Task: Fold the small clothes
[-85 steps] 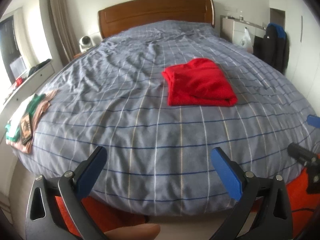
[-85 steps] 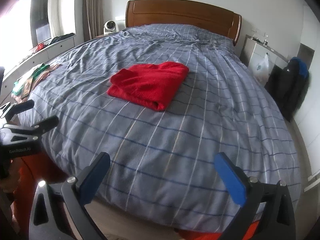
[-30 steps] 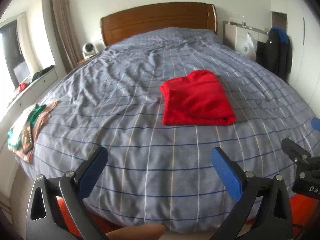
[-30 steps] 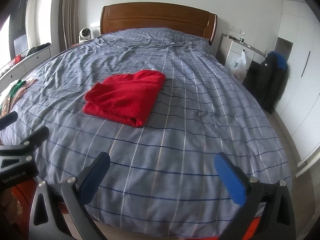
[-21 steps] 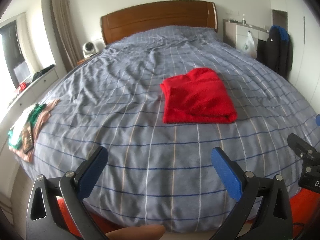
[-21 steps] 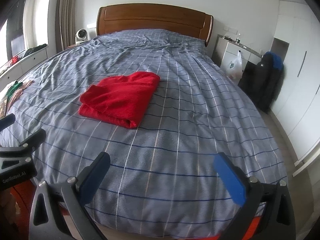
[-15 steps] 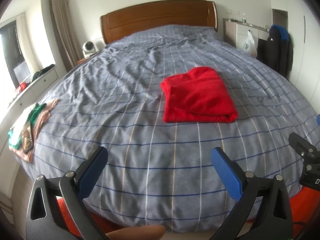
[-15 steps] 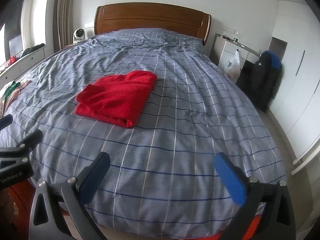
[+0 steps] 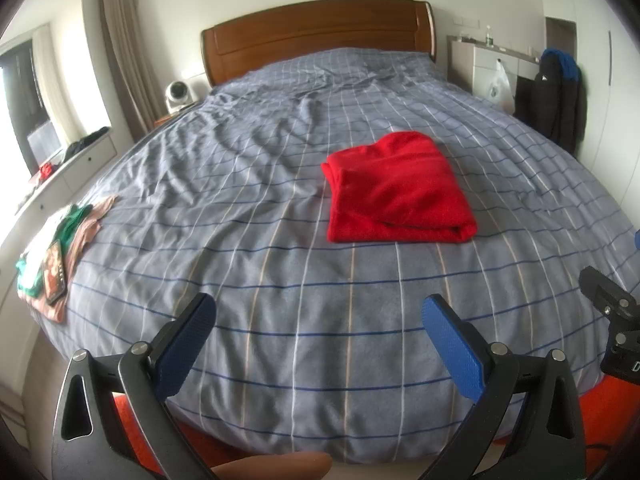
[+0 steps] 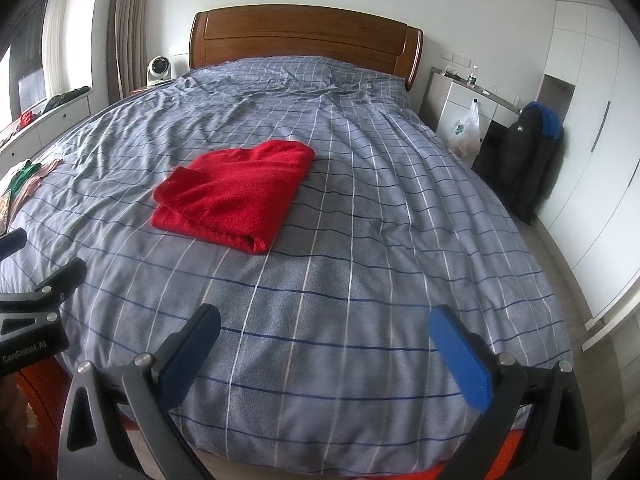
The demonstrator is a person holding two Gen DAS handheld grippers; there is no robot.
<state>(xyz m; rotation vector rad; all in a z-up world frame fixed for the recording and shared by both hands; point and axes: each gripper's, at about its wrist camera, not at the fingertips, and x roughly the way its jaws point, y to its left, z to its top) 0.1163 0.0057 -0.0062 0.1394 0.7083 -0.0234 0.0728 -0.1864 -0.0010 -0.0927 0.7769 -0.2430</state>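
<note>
Red garment [image 9: 398, 192]; grey-blue checked bedspread [image 9: 256, 216]; brown headboard [image 9: 320, 36]; blue-padded claws.

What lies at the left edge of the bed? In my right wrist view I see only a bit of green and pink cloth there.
Observer: A small pile of clothes, a green piece on a pink one, at the edge of the bed.
Operator: Is something on top of it?
Observer: Yes, a flat dark thing, maybe a phone, lies on it.
Operator: Is the left tool open?
Observer: Yes, the left tool is open and empty, short of the red cloth.
</note>
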